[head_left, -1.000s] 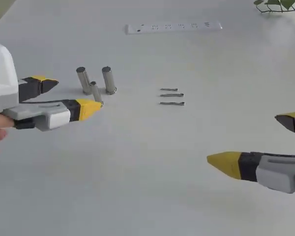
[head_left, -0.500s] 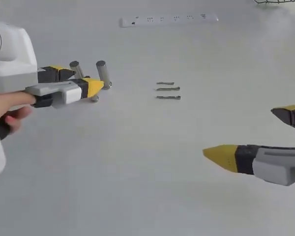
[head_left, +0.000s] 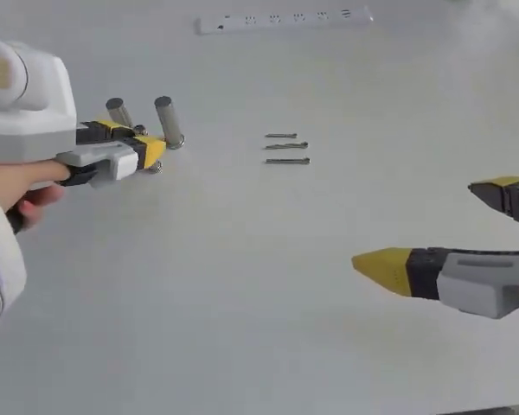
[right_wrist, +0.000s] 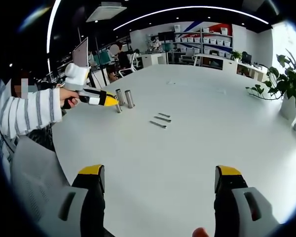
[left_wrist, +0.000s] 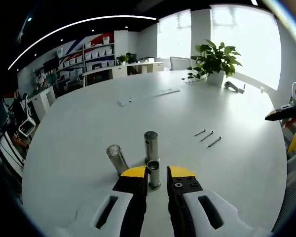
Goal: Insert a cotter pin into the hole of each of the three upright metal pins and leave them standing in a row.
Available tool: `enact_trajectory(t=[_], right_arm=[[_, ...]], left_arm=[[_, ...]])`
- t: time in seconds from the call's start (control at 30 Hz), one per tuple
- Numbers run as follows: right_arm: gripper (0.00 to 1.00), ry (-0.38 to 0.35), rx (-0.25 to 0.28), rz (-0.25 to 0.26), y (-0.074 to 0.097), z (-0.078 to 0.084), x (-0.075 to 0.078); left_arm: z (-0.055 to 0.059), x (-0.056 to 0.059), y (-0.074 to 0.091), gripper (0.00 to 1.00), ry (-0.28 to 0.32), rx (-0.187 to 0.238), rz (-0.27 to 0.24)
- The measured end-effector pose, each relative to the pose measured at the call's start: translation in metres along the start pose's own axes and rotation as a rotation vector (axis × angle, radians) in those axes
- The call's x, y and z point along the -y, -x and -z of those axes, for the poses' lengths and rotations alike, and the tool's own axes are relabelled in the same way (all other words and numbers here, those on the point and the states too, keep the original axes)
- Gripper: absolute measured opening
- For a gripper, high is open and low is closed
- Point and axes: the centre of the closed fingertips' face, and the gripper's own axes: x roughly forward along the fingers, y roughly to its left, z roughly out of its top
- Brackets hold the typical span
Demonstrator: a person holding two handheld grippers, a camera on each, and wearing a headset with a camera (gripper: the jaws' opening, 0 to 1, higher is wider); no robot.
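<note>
My left hand-held gripper sits low over the white tabletop, its yellow-tipped jaws a little apart on either side of the nearest metal pin. The pin stands upright between the tips. From these views I cannot tell whether the jaws have bitten on it.

Just behind it stand the two other metal pins, one straight behind and one off to the side, both close enough to be knocked by a careless jaw. Off toward my right side, well apart from the cluster, the three cotter pins lie side by side, none of them fitted. A power strip lies at the far edge of the tabletop.

My right hand-held gripper hangs wide open and empty, well short of the cotter pins.

As I judge it, the step in hand is securing this first pin, and it should go gently. I should close squarely on the shank and keep the pin vertical. The jaws should stay clear of the cross-hole, which is too small to make out here. I should also stay off the two neighbours. Once it is held, the hole should face my right side, so the other hand-held gripper can take a cotter pin by its looped end and feed the legs straight through.
</note>
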Motion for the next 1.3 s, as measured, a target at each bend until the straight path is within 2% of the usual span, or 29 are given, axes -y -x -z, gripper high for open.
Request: enact_trajectory(t=[0.1,0.37,0.6,0.7,0.77,1.0,1.03,1.1,1.17,1.3], right_arm=[[0.91,-0.004,-0.001,0.006,0.000,0.000,0.002],[0.90,-0.008,0.000,0.008,-0.003,-0.001,0.002],[0.91,-0.012,-0.003,0.007,-0.003,0.000,0.002],[0.91,-0.005,-0.006,0.003,-0.003,0.000,0.002],[0.91,-0.002,-0.008,0.006,-0.003,0.000,0.003],[0.91,-0.006,0.003,0.011,-0.003,-0.002,0.002],[0.91,-0.006,0.005,0.010,-0.003,-0.002,0.001],[0.91,-0.006,0.009,0.004,-0.003,-0.003,-0.001],[0.91,-0.001,0.007,-0.001,-0.004,-0.003,-0.003],[0.90,0.003,0.009,-0.008,-0.005,-0.004,-0.006]], left_arm=[[-0.001,0.005,0.000,0.07,0.011,0.003,0.014],[-0.002,0.004,-0.001,0.06,0.025,0.004,0.020],[-0.002,0.008,0.002,0.05,-0.037,-0.004,0.000],[-0.002,0.010,0.004,0.05,-0.025,-0.023,-0.011],[-0.003,0.014,0.008,0.05,-0.048,-0.019,-0.010],[-0.011,0.032,0.022,0.05,-0.064,-0.002,0.013],[-0.013,0.039,0.028,0.05,-0.064,0.001,0.020],[-0.014,0.045,0.030,0.05,-0.054,0.002,0.027],[-0.011,0.050,0.031,0.05,-0.046,-0.003,0.031],[-0.007,0.059,0.033,0.05,-0.075,-0.015,0.036]])
